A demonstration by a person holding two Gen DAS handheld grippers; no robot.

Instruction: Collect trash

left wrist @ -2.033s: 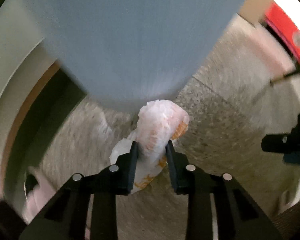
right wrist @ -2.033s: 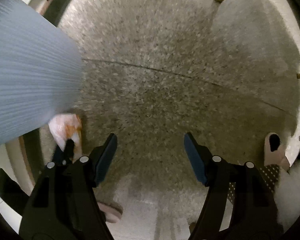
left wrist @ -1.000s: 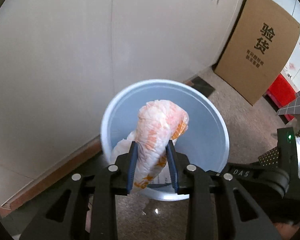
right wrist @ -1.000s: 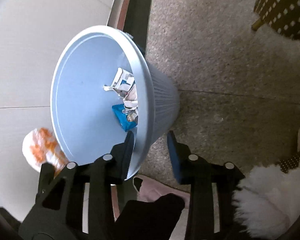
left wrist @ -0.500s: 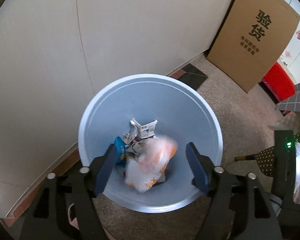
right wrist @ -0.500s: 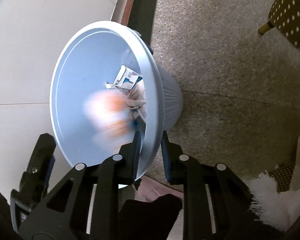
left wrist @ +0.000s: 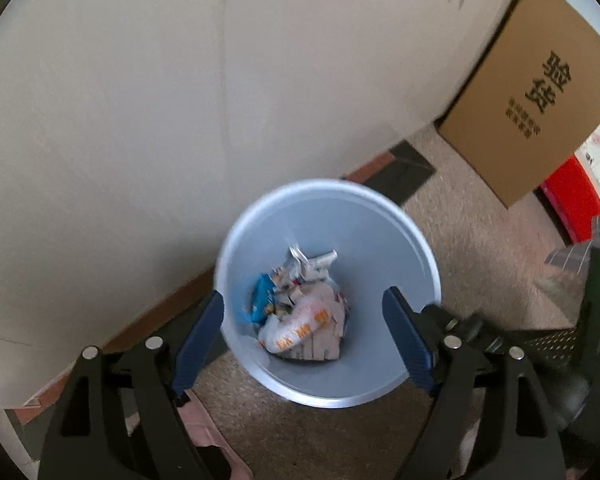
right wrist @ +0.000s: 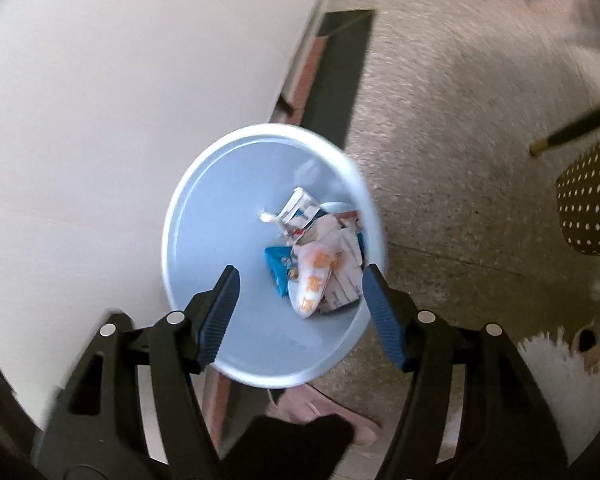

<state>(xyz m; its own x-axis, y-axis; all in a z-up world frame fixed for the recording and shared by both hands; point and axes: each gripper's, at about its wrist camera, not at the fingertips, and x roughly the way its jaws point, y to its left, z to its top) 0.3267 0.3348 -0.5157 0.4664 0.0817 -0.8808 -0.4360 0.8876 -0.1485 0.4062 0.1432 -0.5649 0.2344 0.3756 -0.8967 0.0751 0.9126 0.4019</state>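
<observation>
A light blue trash bin point(left wrist: 380, 224) stands on the floor against a white wall; it also shows in the right wrist view point(right wrist: 204, 216). Inside it lies a white and orange plastic bag point(left wrist: 300, 326), seen too in the right wrist view point(right wrist: 314, 276), beside a blue wrapper point(left wrist: 260, 294) and crumpled paper cartons point(right wrist: 300, 208). My left gripper point(left wrist: 304, 332) is open and empty above the bin. My right gripper point(right wrist: 300, 312) is open and empty above the bin's near rim.
A brown cardboard box point(left wrist: 540, 92) leans on the wall at the right, with a red object point(left wrist: 572, 196) beyond it. A dotted stool point(right wrist: 588, 200) stands on the speckled floor point(right wrist: 460, 120). A pink slipper point(right wrist: 320, 412) and white fur point(right wrist: 552, 364) lie near the bin.
My left gripper opened over the bin and the orange bag fell in. My right gripper let go of the bin's rim and opened. Both grippers have risen away from the bin.
</observation>
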